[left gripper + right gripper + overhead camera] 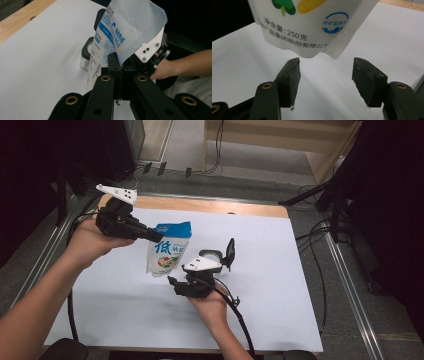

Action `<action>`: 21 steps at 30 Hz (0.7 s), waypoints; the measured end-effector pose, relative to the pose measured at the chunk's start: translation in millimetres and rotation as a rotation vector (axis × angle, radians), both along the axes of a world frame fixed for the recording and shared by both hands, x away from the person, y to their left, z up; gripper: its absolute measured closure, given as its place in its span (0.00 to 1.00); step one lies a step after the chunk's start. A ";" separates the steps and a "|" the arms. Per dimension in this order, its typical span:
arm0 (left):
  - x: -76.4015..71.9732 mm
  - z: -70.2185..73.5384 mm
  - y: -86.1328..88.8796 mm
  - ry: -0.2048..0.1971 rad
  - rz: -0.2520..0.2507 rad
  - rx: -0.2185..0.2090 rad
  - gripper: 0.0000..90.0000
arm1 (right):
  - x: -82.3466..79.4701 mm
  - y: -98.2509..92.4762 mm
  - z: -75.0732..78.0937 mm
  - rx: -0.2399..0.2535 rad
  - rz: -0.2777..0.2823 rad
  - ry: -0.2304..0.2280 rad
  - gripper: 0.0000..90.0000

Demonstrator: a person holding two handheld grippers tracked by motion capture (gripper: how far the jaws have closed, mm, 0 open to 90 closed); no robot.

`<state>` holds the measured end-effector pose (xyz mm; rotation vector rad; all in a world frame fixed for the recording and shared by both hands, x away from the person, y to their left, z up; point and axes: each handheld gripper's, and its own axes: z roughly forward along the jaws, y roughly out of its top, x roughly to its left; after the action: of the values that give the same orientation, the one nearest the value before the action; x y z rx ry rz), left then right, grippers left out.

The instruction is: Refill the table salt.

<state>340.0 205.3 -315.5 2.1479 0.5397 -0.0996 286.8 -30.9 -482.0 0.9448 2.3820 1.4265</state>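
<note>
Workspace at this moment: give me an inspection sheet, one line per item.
Surface: white sheet over a wooden table.
Job's things: salt pouch hanging upright off the sheet; clear jar, flip lid open, beside it.
Clutter: nothing seen.
Grippers: left tongs shut on the pouch's top edge; right tongs open below its bottom, not touching.
Cables: one trails from each gripper; more on the floor.
Surroundings: grey floor, dark stands, pale wooden frame behind.

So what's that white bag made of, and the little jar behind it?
The bag looks like thin, slightly glossy plastic film: its top edge bends where the left gripper pinches it. The jar looks like clear glass or hard plastic with a black flip lid; I can't tell which.
</note>
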 end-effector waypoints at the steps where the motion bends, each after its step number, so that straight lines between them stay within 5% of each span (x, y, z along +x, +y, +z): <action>1: -0.3 0.0 -0.7 0.002 -0.002 -0.001 1.00 | 0.9 2.0 -1.4 -0.004 -0.002 0.000 0.45; 8: -0.2 -2.0 -4.4 0.029 -0.021 -0.008 1.00 | 2.6 11.5 -11.4 -0.034 -0.015 -0.020 0.44; 15: 4.4 -8.7 -10.3 0.059 -0.009 -0.018 1.00 | 2.1 19.2 -12.7 -0.001 -0.025 -0.090 0.44; 21: 7.8 -10.8 -14.1 0.072 -0.002 -0.032 1.00 | 4.2 18.1 -14.6 0.035 0.002 -0.048 0.59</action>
<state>347.8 191.2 -326.3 2.1207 0.5735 -0.1866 291.0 -12.9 -496.6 0.9059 2.3317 1.4798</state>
